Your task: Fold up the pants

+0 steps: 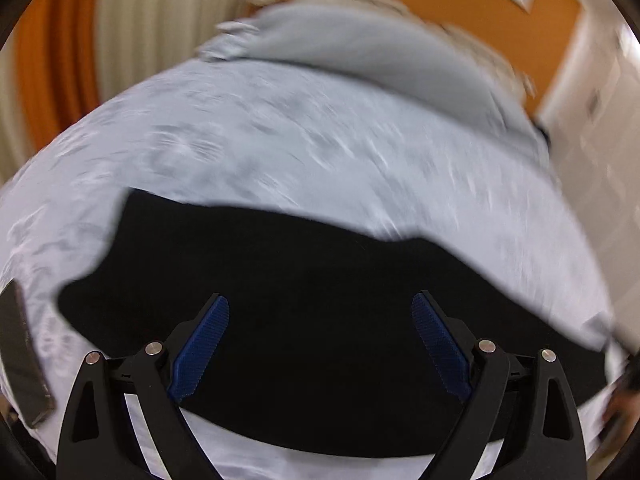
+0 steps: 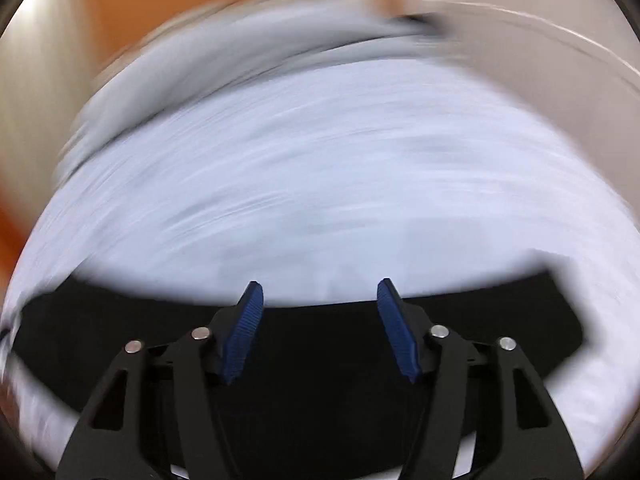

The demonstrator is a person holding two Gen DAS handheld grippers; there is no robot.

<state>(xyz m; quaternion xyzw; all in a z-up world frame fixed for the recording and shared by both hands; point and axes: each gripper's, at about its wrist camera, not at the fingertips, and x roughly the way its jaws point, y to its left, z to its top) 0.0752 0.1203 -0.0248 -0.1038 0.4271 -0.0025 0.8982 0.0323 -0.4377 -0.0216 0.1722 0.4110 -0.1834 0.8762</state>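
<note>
Black pants [image 1: 304,320] lie flat on a pale patterned bedsheet [image 1: 280,140]. In the left wrist view my left gripper [image 1: 320,300] hovers over the pants, open wide and empty, blue pads [image 1: 202,344] apart. In the right wrist view the pants [image 2: 320,380] form a wide black band across the bottom. My right gripper [image 2: 320,286] is open and empty above the far edge of the pants, with its fingertips over the sheet [image 2: 320,180]. Both views are motion-blurred.
A grey pillow or blanket [image 1: 360,48] lies at the far end of the bed. An orange wall [image 1: 460,8] and pale curtain [image 1: 160,12] stand behind. A dark flat object [image 1: 24,356] lies on the sheet at the left edge.
</note>
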